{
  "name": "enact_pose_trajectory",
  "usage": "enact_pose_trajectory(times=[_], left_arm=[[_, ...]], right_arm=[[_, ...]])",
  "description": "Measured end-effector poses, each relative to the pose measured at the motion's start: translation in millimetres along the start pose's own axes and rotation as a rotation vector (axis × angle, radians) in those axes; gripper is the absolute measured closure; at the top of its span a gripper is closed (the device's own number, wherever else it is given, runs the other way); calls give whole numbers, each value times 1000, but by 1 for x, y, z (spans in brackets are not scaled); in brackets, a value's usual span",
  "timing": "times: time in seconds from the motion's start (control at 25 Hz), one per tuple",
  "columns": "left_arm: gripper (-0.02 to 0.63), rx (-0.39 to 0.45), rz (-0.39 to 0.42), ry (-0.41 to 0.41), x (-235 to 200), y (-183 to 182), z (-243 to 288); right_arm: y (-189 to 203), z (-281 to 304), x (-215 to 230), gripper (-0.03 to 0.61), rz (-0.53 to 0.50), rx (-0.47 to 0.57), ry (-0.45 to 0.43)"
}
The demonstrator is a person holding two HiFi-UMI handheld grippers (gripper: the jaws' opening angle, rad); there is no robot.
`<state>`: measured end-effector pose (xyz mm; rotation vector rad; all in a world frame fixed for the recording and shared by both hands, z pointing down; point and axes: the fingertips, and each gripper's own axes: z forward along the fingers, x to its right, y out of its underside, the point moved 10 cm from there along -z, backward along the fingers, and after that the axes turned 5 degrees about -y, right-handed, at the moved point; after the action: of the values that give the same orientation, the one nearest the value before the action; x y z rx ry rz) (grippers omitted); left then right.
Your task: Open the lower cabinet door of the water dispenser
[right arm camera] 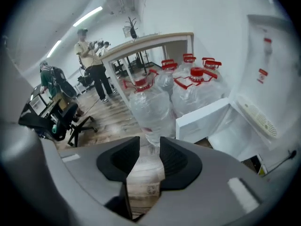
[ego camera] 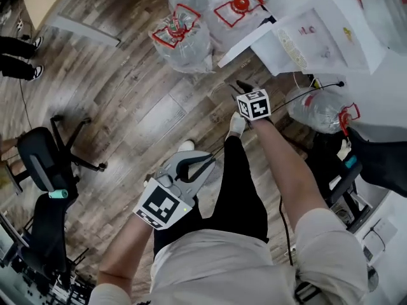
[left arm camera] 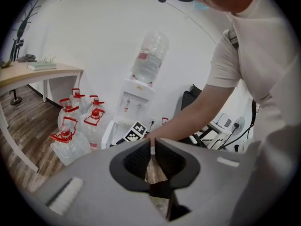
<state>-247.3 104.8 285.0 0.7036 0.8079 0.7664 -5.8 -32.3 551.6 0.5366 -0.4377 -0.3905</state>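
Note:
The white water dispenser stands at the top right of the head view, and the left gripper view shows a large bottle on top of it. Its lower cabinet door stands swung out, a white panel beside the open compartment. My right gripper hangs just in front of that door's edge, apart from it. It is open, with only floor showing between its pads. My left gripper is held back near my legs, shut with nothing in it.
Several red-capped water jugs crowd the floor left of the door. Another jug and cables lie right of my arm. A black office chair stands at the left, a wooden table beyond the jugs. People stand far off.

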Motion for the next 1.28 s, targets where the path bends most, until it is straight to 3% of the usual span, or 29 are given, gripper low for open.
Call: enact_pose_trajectory(times=[0.24, 0.44, 0.64, 0.76, 0.96, 1.28], left_arm=[[552, 13, 158, 41, 4, -22, -31], [552, 16, 255, 96, 19, -47, -56], [554, -31, 339, 148, 44, -58, -79], [555, -34, 333, 187, 52, -65, -87], [557, -29, 250, 219, 61, -74, -93], [557, -51, 305, 270, 82, -89, -86]], right_arm=[[6, -117, -62, 492, 116, 173, 26], [9, -211, -136, 544, 108, 261, 21], [18, -294, -207, 567, 124, 330, 26], [22, -333, -233, 574, 168, 370, 40], [24, -390, -264, 577, 167, 464, 96], [47, -446, -289, 577, 182, 546, 203]])
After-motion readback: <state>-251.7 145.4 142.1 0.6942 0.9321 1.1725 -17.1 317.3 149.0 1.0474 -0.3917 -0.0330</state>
